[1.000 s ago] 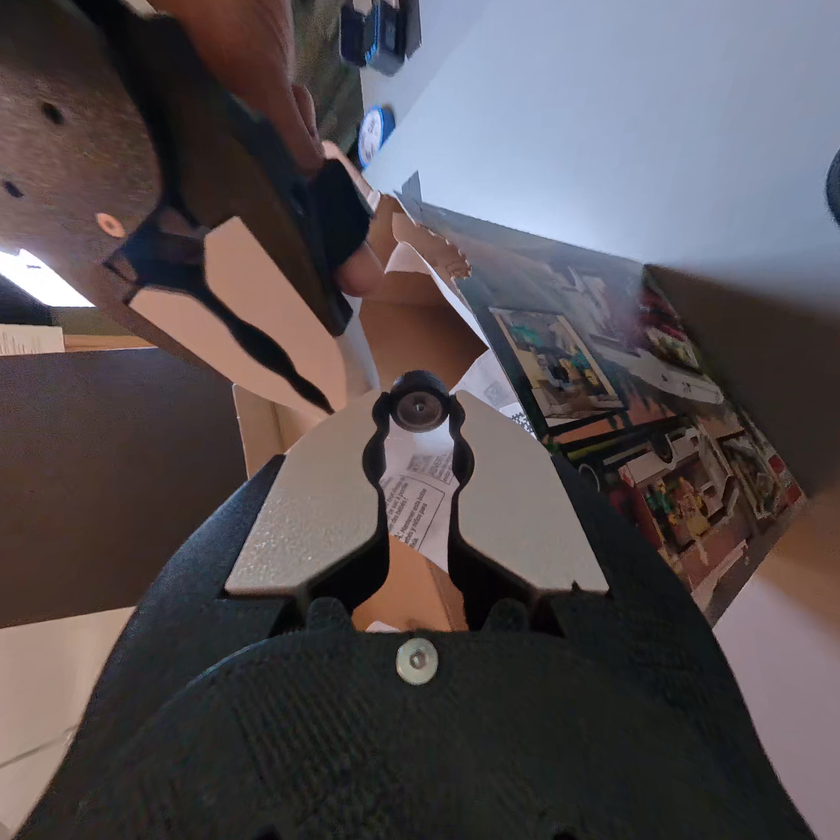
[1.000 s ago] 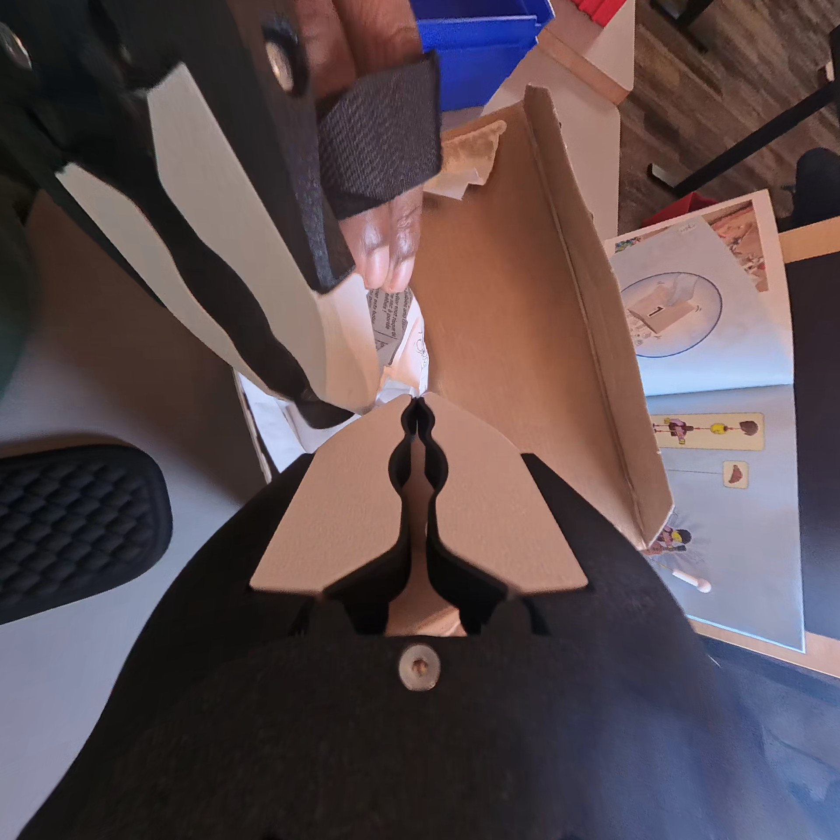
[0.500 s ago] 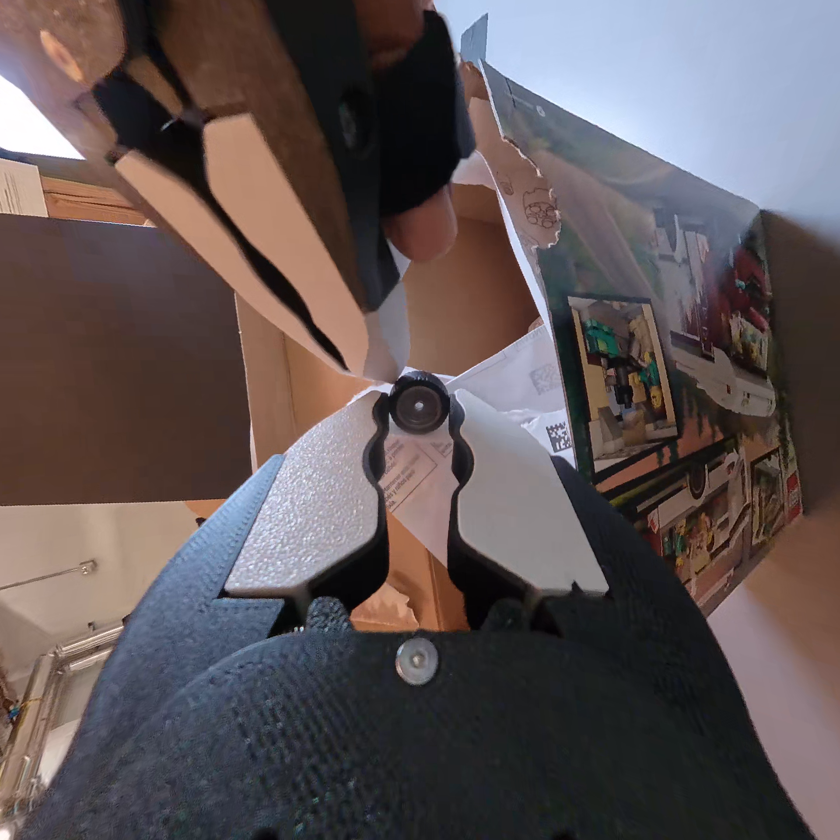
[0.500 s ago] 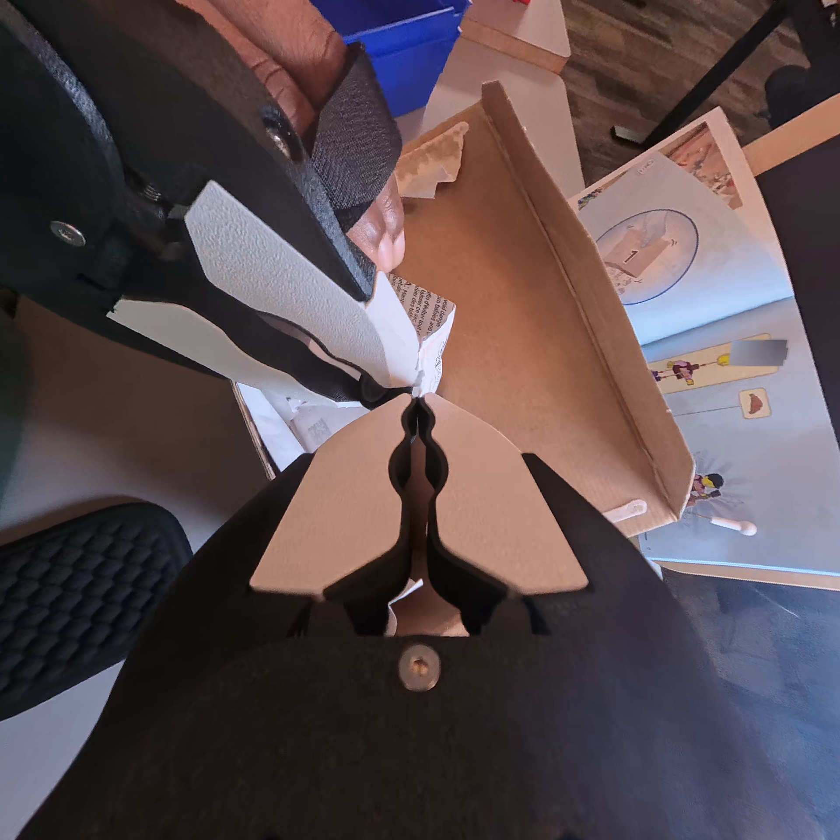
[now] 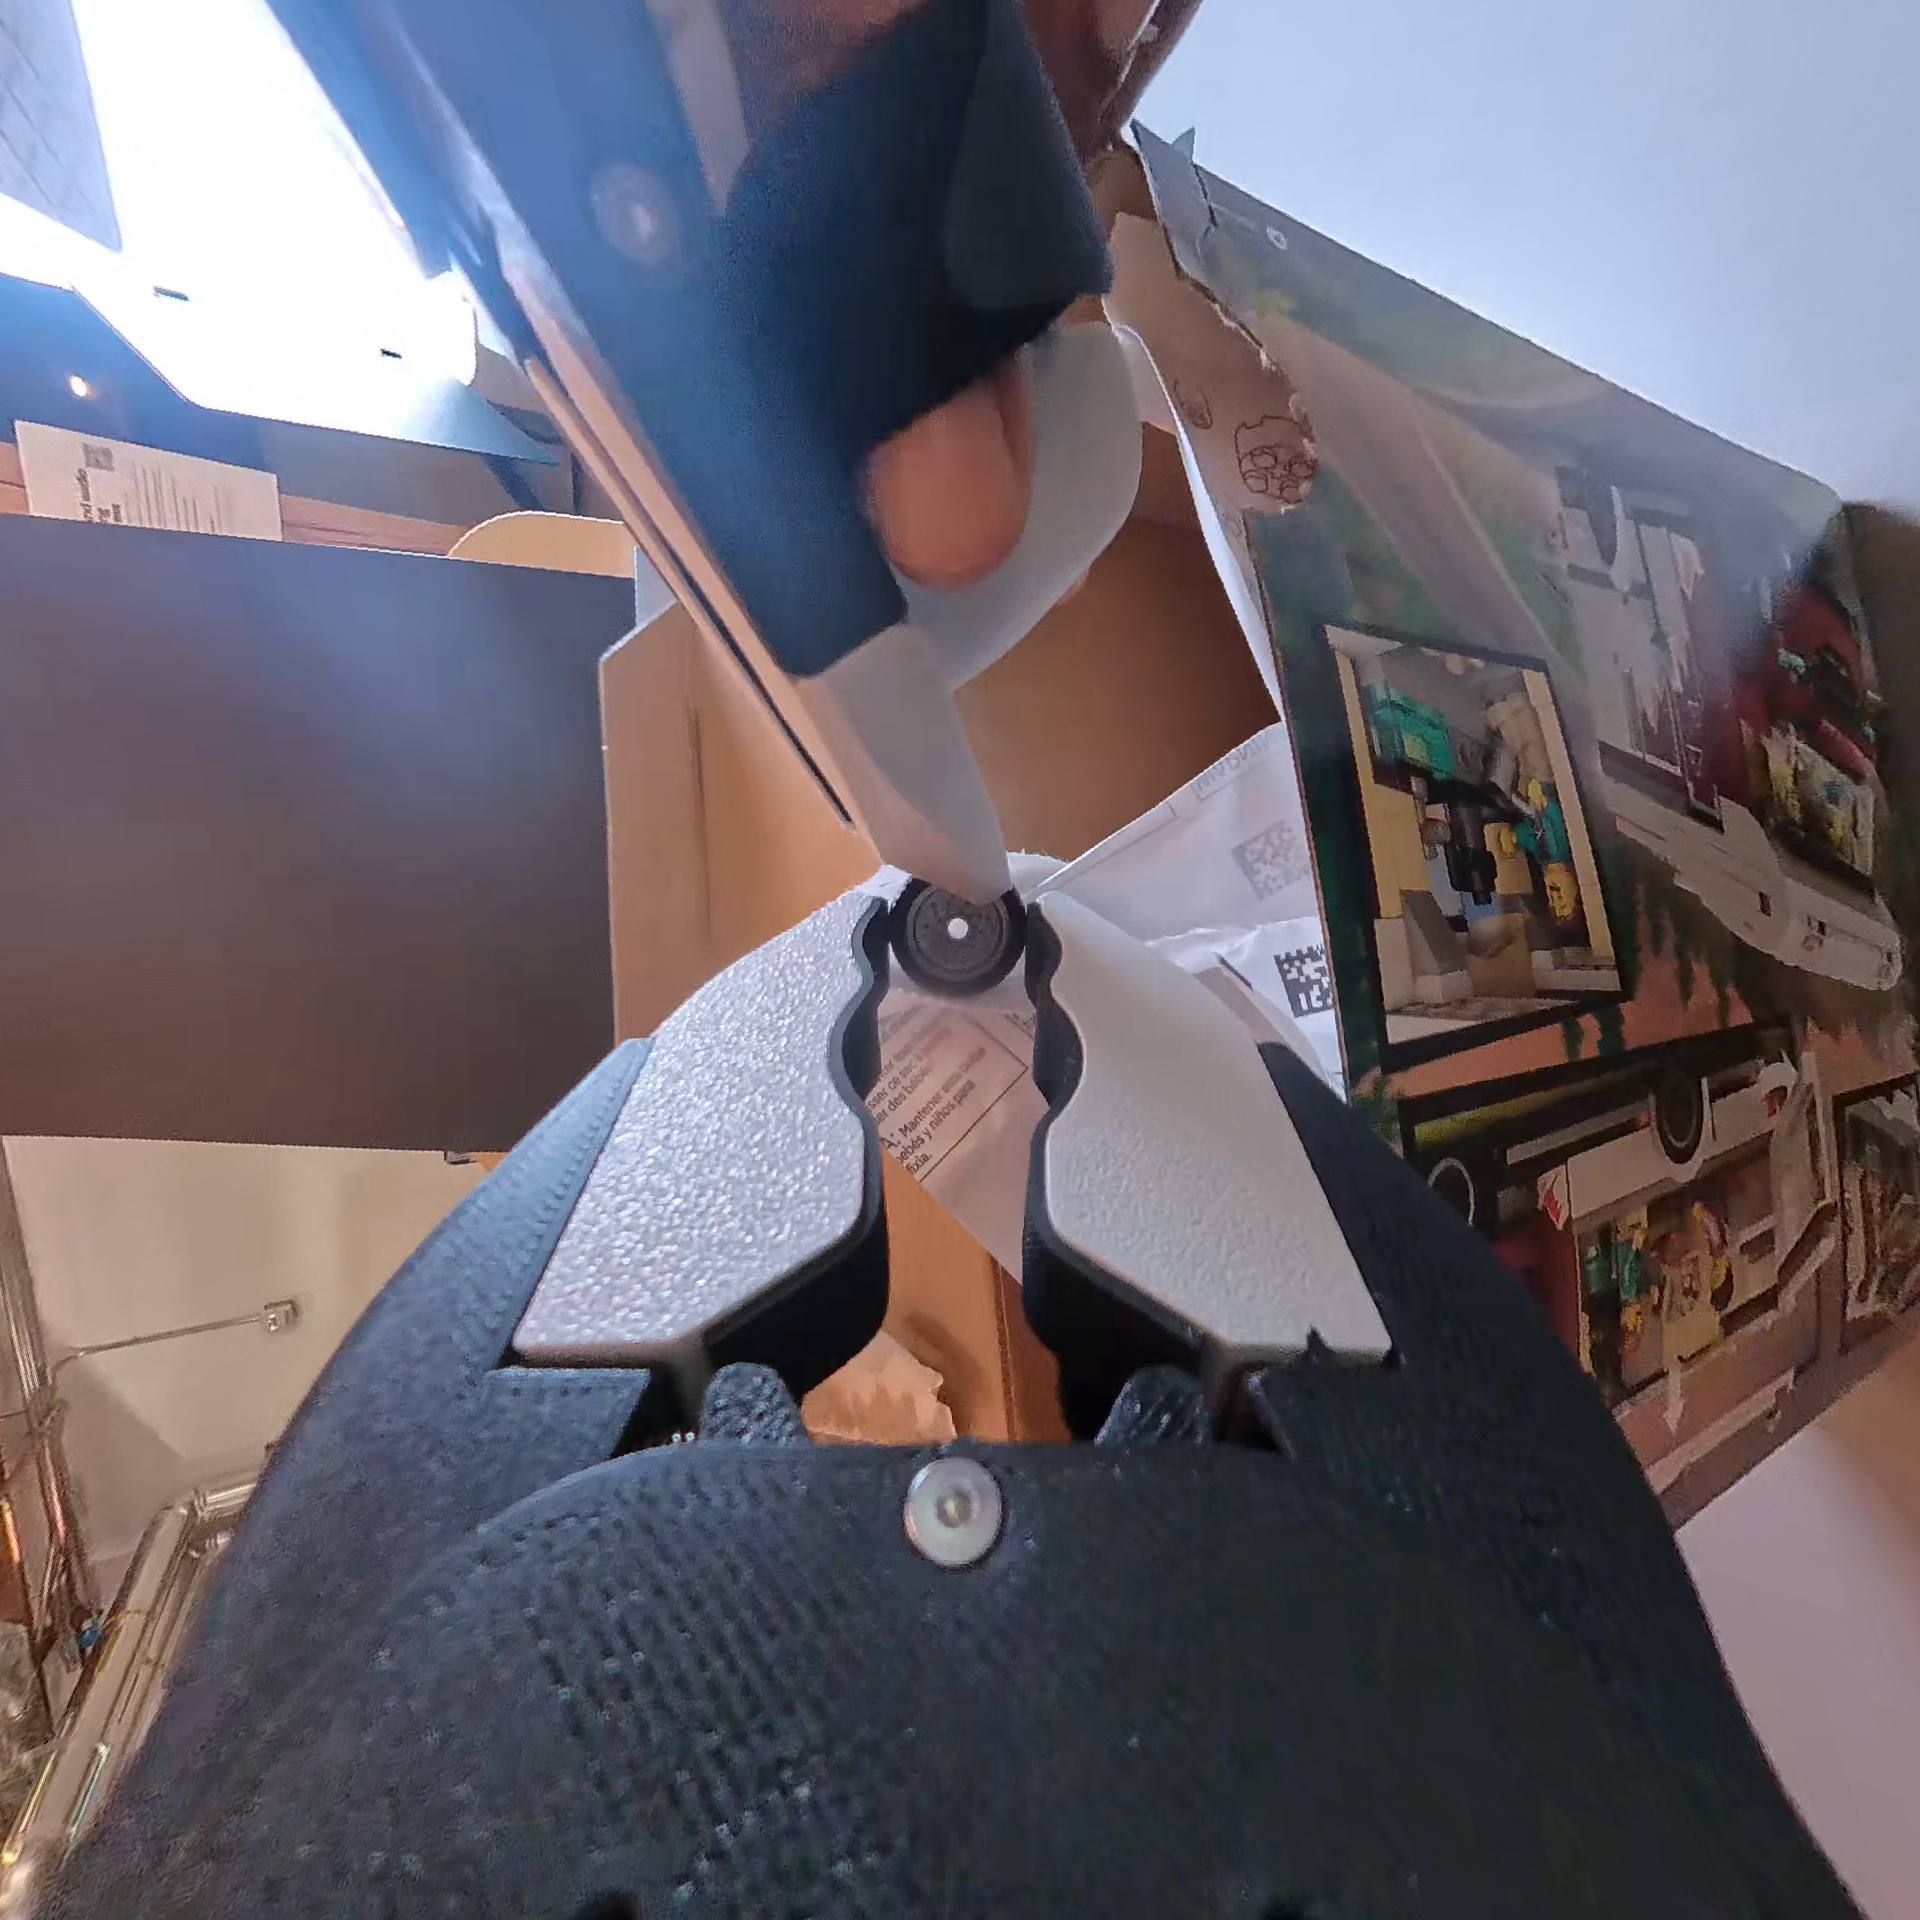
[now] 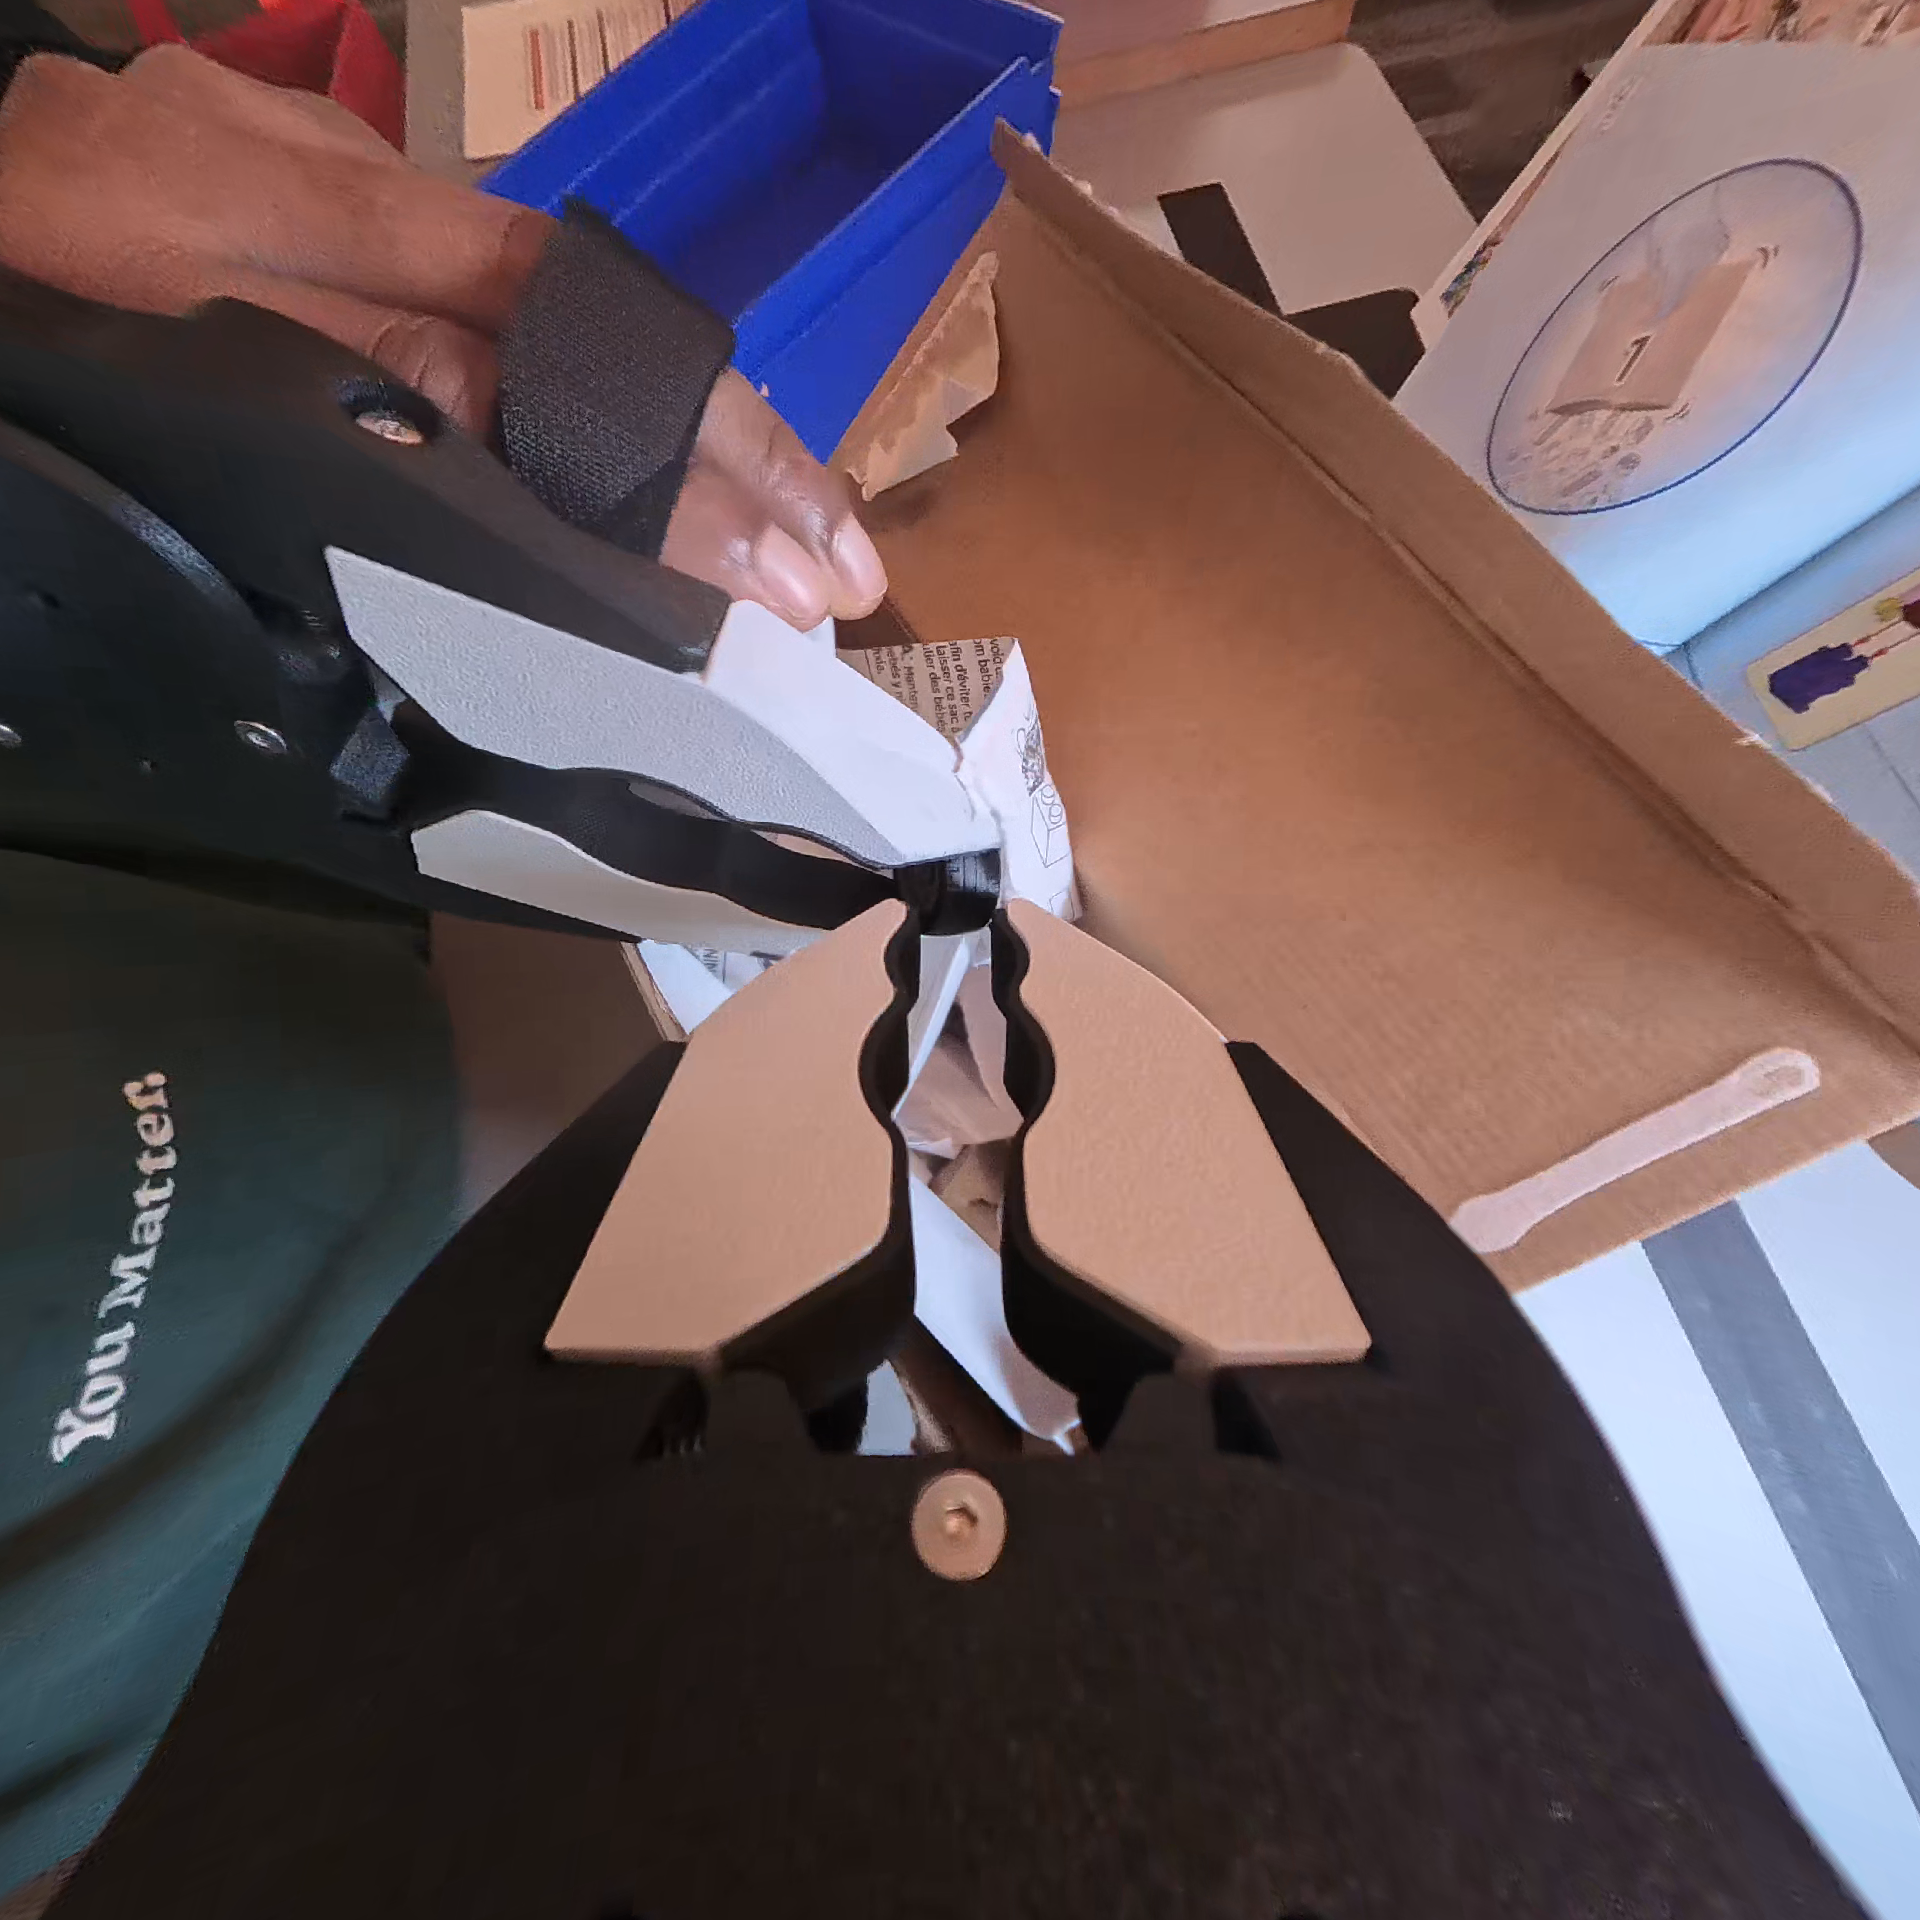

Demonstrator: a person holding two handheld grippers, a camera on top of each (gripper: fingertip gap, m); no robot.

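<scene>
My left gripper (image 5: 956, 930) is shut on a small black wheel (image 5: 951, 940), gripping it across its rim. The wheel also shows in the right wrist view (image 6: 951, 894), between the left gripper's fingers (image 6: 644, 717). My right gripper (image 6: 956, 914) has its jaws parted a little, its tips on either side of the wheel. I see no firm press on it. One of its fingers (image 5: 935, 790) lies against the wheel's face. A white printed paper bag (image 6: 1023, 790) sits just behind the wheel, inside an open cardboard box (image 6: 1351, 779).
The box's printed outer face (image 5: 1558, 883) stands at the right. A blue bin (image 6: 831, 177) is beyond the box and an open instruction booklet (image 6: 1714, 364) lies to its right. A person's hand (image 6: 769, 520) and green shirt (image 6: 156, 1195) are at the left. Both grippers' tips are close together, under 4 cm apart.
My right gripper's jaws were shut and have now parted. Its tips have moved in onto the wheel. My left gripper has kept its hold on the wheel.
</scene>
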